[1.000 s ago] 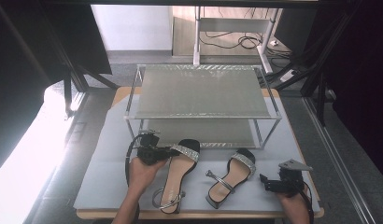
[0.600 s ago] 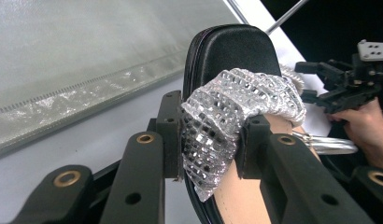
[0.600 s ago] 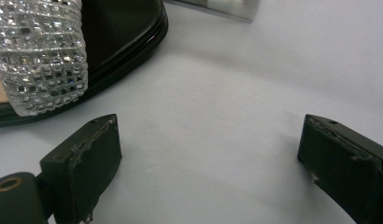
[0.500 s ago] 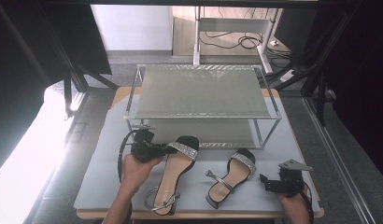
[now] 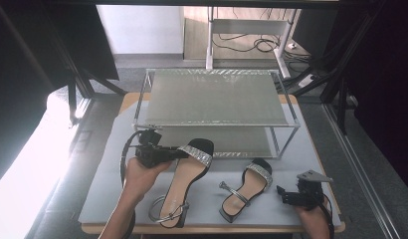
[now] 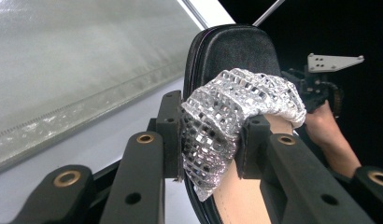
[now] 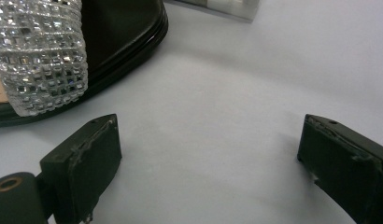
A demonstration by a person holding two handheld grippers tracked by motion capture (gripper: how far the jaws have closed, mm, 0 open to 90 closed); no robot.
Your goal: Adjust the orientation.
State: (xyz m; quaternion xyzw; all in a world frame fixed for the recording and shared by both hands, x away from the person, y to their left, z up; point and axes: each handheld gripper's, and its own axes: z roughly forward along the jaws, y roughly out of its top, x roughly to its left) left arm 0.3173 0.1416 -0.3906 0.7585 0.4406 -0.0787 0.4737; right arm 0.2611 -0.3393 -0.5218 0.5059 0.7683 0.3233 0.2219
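My left gripper [image 5: 178, 154] is shut on the rhinestone toe strap [image 6: 236, 102] of a black sandal [image 5: 184, 185], gripping it from the left side. The sandal's toe is raised off the mat and points toward the rack, while its heel end with the silver ankle strap hangs lower near the table's front. In the left gripper view the pads [image 6: 171, 135] press the strap from both sides. The matching sandal [image 5: 248, 188] lies flat on the mat to the right. My right gripper [image 5: 281, 193] rests near the front right corner, open, with bare mat between its jaws [image 7: 208, 149].
A two-shelf metal rack [image 5: 217, 97] with mesh shelves stands at the back of the grey mat [image 5: 107, 174]. The second sandal's strap [image 7: 45, 56] lies just left of my right gripper's jaws. The table's front edge runs close below both hands.
My left gripper has risen with the sandal, lifting its toe end off the mat and toward the rack. The right gripper and the second sandal have stayed put.
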